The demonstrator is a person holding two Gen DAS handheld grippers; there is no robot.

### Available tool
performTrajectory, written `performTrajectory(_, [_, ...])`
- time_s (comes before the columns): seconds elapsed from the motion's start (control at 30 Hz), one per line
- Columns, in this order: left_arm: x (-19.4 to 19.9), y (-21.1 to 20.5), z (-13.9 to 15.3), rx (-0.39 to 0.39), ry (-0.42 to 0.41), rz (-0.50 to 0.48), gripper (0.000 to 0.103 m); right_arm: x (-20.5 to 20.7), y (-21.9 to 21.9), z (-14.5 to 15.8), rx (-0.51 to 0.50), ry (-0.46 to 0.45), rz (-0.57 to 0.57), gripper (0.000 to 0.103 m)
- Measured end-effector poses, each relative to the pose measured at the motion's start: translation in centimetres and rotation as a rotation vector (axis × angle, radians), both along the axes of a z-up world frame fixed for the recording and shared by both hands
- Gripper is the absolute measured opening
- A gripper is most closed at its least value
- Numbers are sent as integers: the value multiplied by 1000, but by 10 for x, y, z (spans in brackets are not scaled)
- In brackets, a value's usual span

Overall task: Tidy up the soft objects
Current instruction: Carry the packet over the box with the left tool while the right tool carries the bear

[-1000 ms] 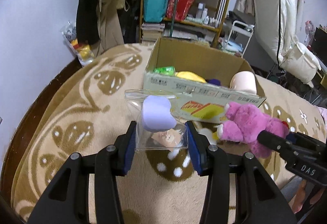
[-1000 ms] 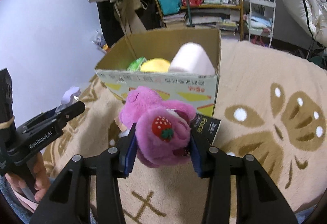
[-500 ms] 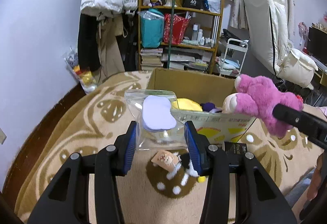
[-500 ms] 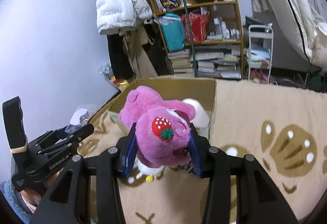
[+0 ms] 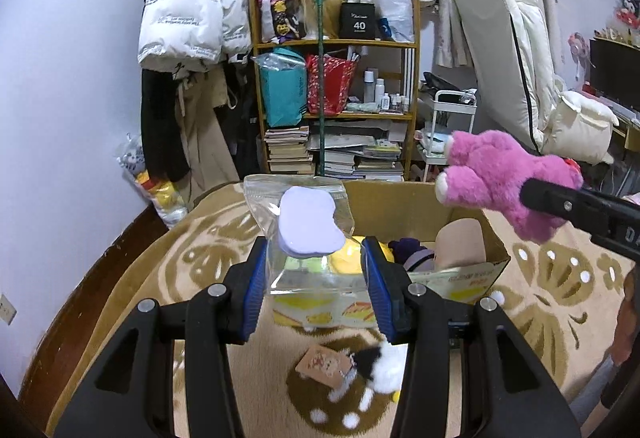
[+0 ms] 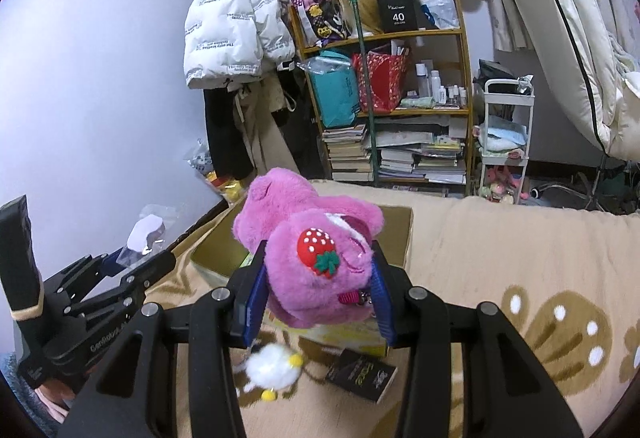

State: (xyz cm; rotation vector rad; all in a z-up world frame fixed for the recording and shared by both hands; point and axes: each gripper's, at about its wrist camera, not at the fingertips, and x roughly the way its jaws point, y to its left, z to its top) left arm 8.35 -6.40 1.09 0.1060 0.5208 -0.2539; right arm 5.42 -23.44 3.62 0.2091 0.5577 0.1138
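Note:
My left gripper [image 5: 314, 286] is shut on a clear zip bag [image 5: 308, 238] that holds a pale lilac pad [image 5: 308, 224], raised above the near wall of an open cardboard box [image 5: 420, 206]. My right gripper [image 6: 318, 292] is shut on a pink plush bear [image 6: 316, 238] with a strawberry patch, held over the same box [image 6: 400, 234]. In the left wrist view the bear [image 5: 500, 182] hangs at the right over the box's right side. Inside the box lie a yellow plush [image 5: 352, 258], a dark purple item [image 5: 408, 250] and a beige roll [image 5: 460, 242].
On the patterned beige rug [image 5: 180, 270] in front of the box lie a small white plush [image 6: 272, 368], a tan tag [image 5: 324, 364] and a black packet [image 6: 362, 374]. A crowded shelf [image 5: 336, 110], hanging coats and a white cart [image 6: 506, 134] stand behind.
Both grippers have risen with their loads, from rug level in front of the box to above its rim. The views have tilted up, showing more of the room.

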Motion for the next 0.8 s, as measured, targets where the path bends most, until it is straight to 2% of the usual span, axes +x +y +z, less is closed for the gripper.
performTrajectory(0.37, [29,-18,-16,48,1,-30,45,31,-11,-12,7,9,-5,48])
performTrajectory(0.57, [43,-21,-28,43,39,-27,45,42,-17,-24,35,21,-5,48])
performTrajectory(0.8, [54,-19,-33,35,62,-17,45,53,-15,-30,18,7,11,48])
